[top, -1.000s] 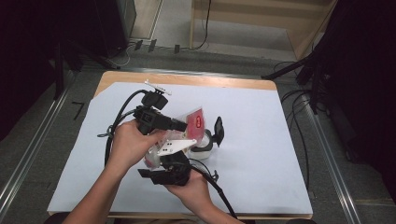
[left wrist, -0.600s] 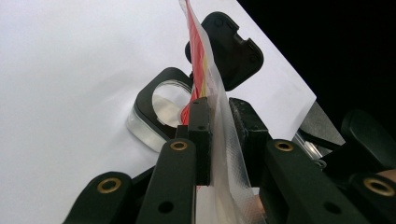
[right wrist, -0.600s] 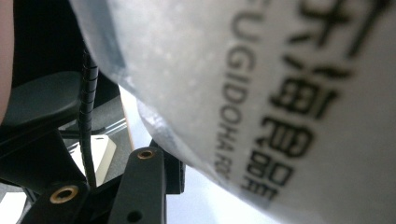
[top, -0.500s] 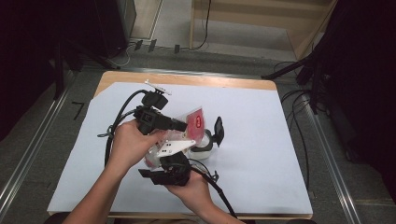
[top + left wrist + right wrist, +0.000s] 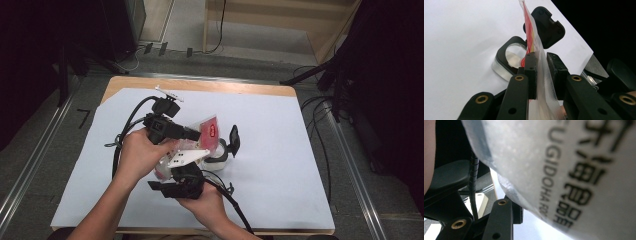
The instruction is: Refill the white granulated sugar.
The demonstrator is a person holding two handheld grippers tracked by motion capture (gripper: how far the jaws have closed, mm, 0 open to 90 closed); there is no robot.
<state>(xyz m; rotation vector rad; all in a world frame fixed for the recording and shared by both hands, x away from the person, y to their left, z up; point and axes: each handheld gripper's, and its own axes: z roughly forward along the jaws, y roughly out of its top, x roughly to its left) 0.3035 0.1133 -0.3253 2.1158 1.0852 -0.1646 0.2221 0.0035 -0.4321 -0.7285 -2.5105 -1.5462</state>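
Because the plastic packet (image 5: pixel 541 75) is thin, crinkly film, I judge it light, limp and slippery, best pinched along its flat sealed edge. The left gripper (image 5: pixel 541 72) has its pads clamped on that edge, holding the packet above the white table sheet (image 5: pixel 280 150), with a clear container (image 5: pixel 510 61) and its black flip lid (image 5: pixel 546 27) at about twelve o'clock beyond. The right gripper (image 5: pixel 187 167) sits against the packet's printed side; I cannot tell whether it grips.

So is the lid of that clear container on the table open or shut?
Open. The clear container shows its round mouth uncovered, and its black lid stands flipped up behind it, beside the plastic bag clamped in the left gripper.
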